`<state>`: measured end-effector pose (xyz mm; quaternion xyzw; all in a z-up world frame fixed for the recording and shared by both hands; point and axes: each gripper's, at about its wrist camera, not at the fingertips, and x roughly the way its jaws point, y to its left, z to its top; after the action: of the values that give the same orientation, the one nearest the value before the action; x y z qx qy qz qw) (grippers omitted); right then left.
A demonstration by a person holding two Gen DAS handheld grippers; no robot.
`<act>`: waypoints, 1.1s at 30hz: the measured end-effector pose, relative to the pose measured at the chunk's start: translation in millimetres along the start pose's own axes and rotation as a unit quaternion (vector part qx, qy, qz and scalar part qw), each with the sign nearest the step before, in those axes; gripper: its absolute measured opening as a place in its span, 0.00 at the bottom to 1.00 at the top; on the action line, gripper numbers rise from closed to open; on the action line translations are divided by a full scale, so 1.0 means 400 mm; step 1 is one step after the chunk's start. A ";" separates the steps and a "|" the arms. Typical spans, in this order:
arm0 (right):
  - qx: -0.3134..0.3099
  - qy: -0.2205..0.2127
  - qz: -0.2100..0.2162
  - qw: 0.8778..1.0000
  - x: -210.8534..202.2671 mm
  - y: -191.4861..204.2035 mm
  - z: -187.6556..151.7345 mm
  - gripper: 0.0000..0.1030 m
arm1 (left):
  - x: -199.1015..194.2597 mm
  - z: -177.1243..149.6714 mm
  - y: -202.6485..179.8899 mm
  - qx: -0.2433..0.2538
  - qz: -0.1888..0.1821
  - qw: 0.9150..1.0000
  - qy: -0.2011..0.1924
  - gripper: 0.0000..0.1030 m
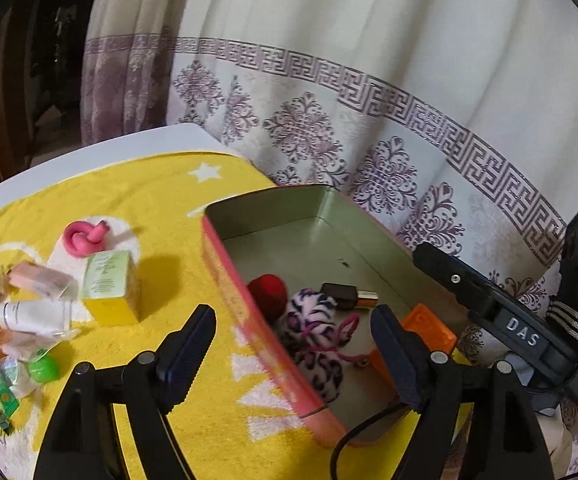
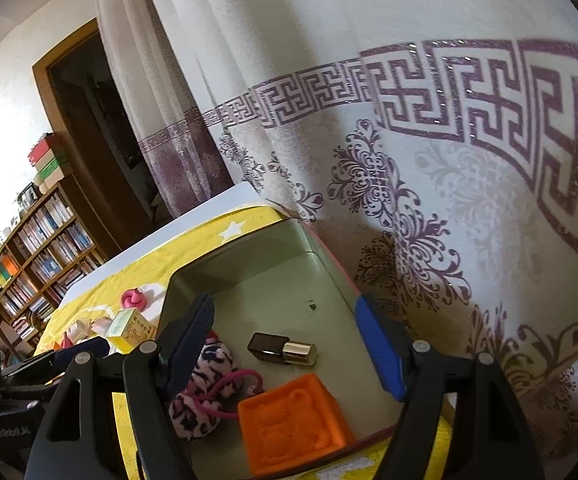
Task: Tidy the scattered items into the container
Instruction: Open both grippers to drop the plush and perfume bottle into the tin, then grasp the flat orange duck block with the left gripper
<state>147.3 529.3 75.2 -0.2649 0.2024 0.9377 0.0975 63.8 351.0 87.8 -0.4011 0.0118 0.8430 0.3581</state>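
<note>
curtain [image 2: 429,140]: cream, purple key-pattern band, hanging behind the table
doorway [image 2: 89,128]: wood-framed, dark inside
bookshelf [image 2: 45,252]: wooden, full of books, boxes stacked on top
wall [image 2: 13,80]: white, brightly lit

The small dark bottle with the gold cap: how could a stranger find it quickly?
Look inside the pink-sided metal tin on the yellow towel. The small dark bottle with the gold cap lies on its side on the tin's floor, beyond the orange tray, the only shiny item.

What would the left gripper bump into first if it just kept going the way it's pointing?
Most likely the fluffy spotted pouch lying inside the tin, straight ahead between the open fingers of the left gripper; depth is hard to judge, so the tin's pink wall might come first.
</note>
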 end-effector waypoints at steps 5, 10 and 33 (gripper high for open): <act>-0.013 0.001 0.011 1.000 -0.003 0.031 -0.007 0.74 | -0.028 -0.010 0.036 -0.013 0.015 1.000 -0.011 0.79; -0.031 0.002 0.026 0.999 -0.008 0.079 -0.020 0.74 | -0.065 -0.019 0.081 -0.029 0.027 0.999 -0.023 0.79; -0.124 0.028 0.126 0.984 0.032 0.387 -0.086 0.76 | -0.310 -0.114 0.505 -0.196 0.183 0.958 -0.101 0.79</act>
<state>107.2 376.4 92.4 -0.2733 0.1188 0.9526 -0.0603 22.5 113.1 87.6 -0.3672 -0.1170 0.9160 0.1113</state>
